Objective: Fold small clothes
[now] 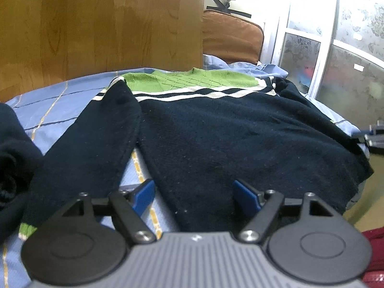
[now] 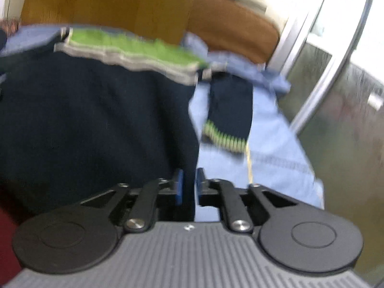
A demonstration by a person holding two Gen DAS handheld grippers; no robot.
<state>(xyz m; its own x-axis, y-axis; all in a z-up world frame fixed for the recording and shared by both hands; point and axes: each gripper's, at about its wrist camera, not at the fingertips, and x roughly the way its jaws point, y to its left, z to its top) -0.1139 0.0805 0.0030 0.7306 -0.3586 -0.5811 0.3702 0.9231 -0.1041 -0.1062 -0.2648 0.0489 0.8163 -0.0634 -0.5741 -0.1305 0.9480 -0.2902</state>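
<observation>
Sweater (image 1: 240, 139) here is a dark navy knit with a green yoke and white stripes, spread flat on the bed (image 1: 48, 110), collar at the far end by the wooden headboard (image 1: 100, 24). My guess is it handles soft and floppy with a bit of weight, not slippery at all, so it'll drape and drag rather than hold a crease. I'd pinch it at the hem corners or at a cuff, through the ribbing where the knit is thicker, and not out in the middle of the body.

Left sleeve (image 1: 96, 144) lies angled out from the body, its green cuff near my left gripper (image 1: 194, 192). Right sleeve (image 2: 230, 110) looks folded short beside the body on the sheet, cuff stripes showing.

Jaws on my left gripper stand wide apart over the near hem, nothing pinched. My right gripper (image 2: 189, 187) has its jaws narrowly apart right at the sweater's near right edge; that view is blurry, and I don't see cloth between them.

Count: one sweater, two sleeves, two grippers, one brown cushion (image 1: 230, 38) behind, one dark bundle of cloth (image 1: 12, 158) at far left.
</observation>
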